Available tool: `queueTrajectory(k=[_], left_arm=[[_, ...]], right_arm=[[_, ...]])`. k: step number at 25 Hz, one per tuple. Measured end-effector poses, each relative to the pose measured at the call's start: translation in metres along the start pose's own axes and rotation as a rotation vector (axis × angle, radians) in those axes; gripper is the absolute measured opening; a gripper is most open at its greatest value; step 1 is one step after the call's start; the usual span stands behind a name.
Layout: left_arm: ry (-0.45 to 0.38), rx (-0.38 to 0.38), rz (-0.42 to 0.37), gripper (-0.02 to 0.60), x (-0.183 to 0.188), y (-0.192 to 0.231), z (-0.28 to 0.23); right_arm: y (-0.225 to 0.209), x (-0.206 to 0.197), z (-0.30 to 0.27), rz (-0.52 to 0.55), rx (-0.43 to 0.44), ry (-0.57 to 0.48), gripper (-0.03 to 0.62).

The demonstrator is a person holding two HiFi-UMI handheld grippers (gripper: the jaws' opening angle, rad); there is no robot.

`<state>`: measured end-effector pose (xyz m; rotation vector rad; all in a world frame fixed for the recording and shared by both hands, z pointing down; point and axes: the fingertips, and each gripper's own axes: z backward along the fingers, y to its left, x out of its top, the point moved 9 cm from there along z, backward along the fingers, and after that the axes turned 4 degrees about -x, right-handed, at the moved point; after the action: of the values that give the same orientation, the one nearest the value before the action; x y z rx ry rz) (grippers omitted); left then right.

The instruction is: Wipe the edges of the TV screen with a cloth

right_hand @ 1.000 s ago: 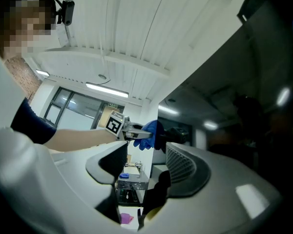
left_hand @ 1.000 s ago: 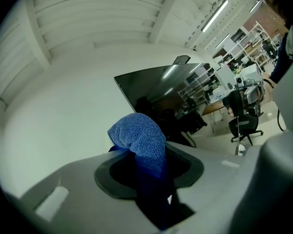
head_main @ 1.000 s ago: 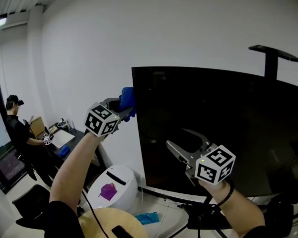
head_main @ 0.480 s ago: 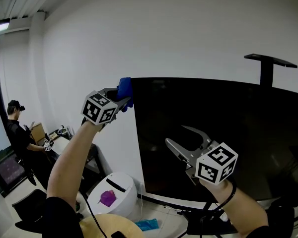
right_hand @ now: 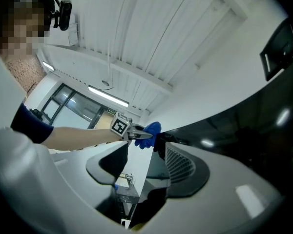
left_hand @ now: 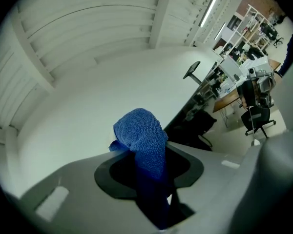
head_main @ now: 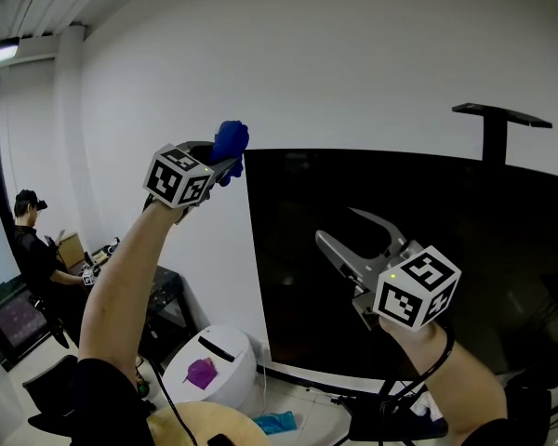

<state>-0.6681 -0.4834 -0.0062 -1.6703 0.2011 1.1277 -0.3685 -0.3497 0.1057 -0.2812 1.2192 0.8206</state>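
The black TV screen (head_main: 418, 249) stands against the white wall. My left gripper (head_main: 225, 163) is shut on a bunched blue cloth (head_main: 230, 141), held level at the screen's top left corner, the cloth just above the top edge. In the left gripper view the cloth (left_hand: 142, 141) bulges out past the closed jaws. My right gripper (head_main: 338, 226) stands open in front of the screen's middle. Its jaws have just been closing a little, with nothing between them. The right gripper view shows the cloth (right_hand: 152, 129) against the TV's (right_hand: 234, 130) corner.
A black bracket on a post (head_main: 498, 116) rises behind the TV's top right. Below the left arm stands a white bin (head_main: 219, 342) with a purple thing on it. A person (head_main: 33, 240) sits at a desk far left.
Both grippers have risen. The left one carried the cloth up along the screen's left edge to its top corner. The right one rose a little in front of the screen.
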Motion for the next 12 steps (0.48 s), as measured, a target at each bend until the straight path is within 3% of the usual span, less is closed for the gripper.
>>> queueTrajectory(k=[3,8,12], left_arm=[[0.071,0.014,-0.130,0.130,0.026,0.007,0.003],[0.318,-0.019,-0.504,0.130,0.064,0.004,-0.002],[0.481,-0.034,-0.701,0.130,0.070,-0.007,-0.013]], right_arm=[[-0.006,0.013,0.007,0.008,-0.006,-0.019,0.245],[-0.005,0.024,0.015,0.010,-0.010,-0.041,0.245],[-0.002,0.028,0.019,0.005,-0.013,-0.052,0.244]])
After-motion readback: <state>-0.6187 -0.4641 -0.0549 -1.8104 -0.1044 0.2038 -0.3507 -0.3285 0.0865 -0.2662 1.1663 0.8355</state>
